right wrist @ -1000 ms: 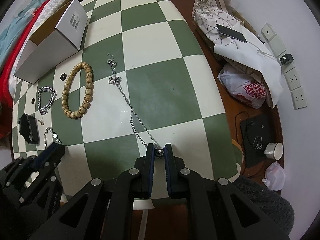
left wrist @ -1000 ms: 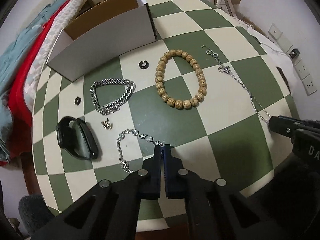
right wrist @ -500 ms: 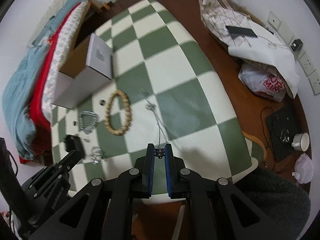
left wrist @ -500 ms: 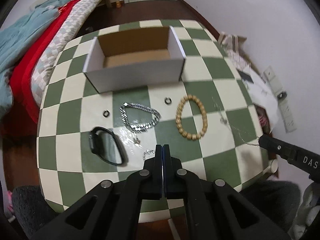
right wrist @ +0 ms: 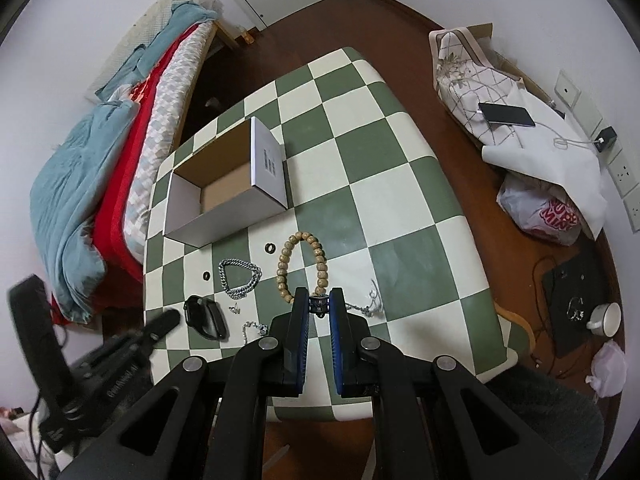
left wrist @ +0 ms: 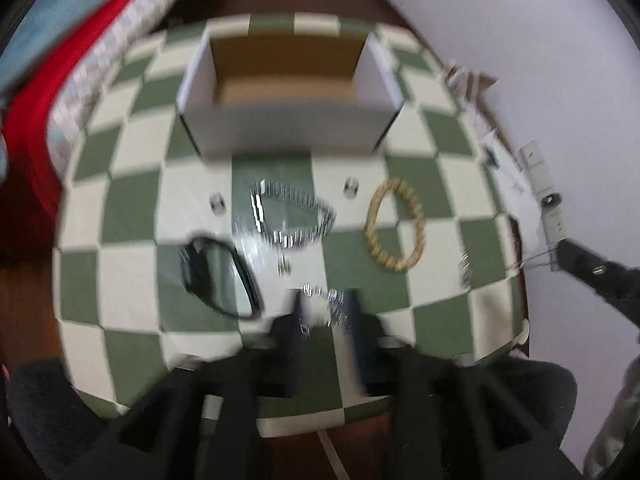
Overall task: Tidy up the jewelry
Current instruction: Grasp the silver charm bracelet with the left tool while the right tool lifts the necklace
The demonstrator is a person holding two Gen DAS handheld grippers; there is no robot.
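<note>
Right tongs (right wrist: 319, 307) pinch a thin silver necklace (right wrist: 370, 300) above the checkered desk (right wrist: 400, 200), while left tongs (left wrist: 325, 312) are opening over a small silver bracelet (left wrist: 324, 300).

The right gripper (right wrist: 319, 307) pinches a thin silver necklace (right wrist: 370, 304) above the checkered table (right wrist: 400, 208); farther off lie a wooden bead bracelet (right wrist: 301, 265) and an open cardboard box (right wrist: 224, 188).
</note>
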